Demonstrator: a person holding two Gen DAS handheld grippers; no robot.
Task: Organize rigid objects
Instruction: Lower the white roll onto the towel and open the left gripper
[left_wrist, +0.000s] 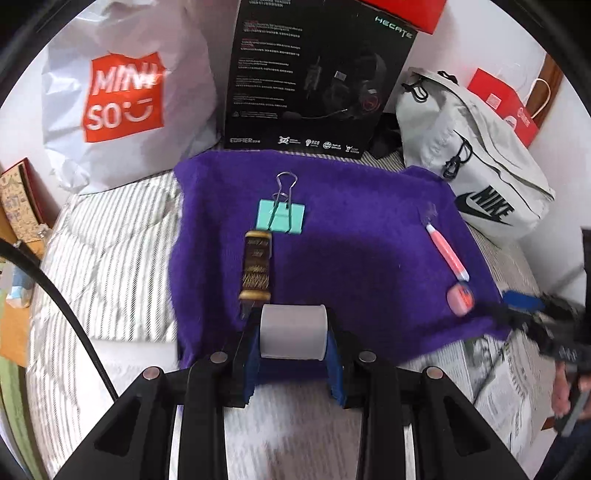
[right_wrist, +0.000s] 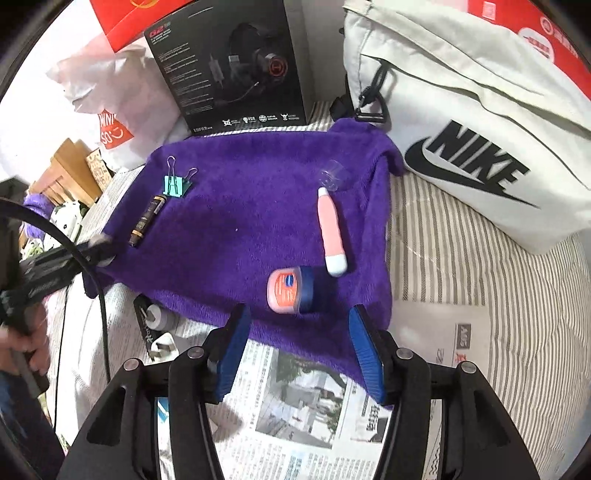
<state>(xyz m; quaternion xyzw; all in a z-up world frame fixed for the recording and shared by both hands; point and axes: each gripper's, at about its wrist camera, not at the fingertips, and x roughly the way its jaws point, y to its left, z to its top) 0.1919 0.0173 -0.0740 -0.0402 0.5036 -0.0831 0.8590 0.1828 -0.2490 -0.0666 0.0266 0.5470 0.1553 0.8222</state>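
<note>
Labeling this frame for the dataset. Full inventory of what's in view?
purple towel: 1, purple, spread on the striped bedding
binder clip: 1, teal with silver handles, far left of the towel
dark tube: 1, black and gold, just nearer than the clip
pink pen-like tube: 1, pink with white cap, right side of the towel
small jar: 1, pink label, blue lid, near right of the towel
grey roll: 1, grey, between the left gripper's pads
headset box: 1, black, behind the towel
Miniso bag: 1, white and orange, back left
Nike bag: 1, off-white, back right
newspaper: near edge
left gripper: shut on the roll
right gripper: open, empty
</note>
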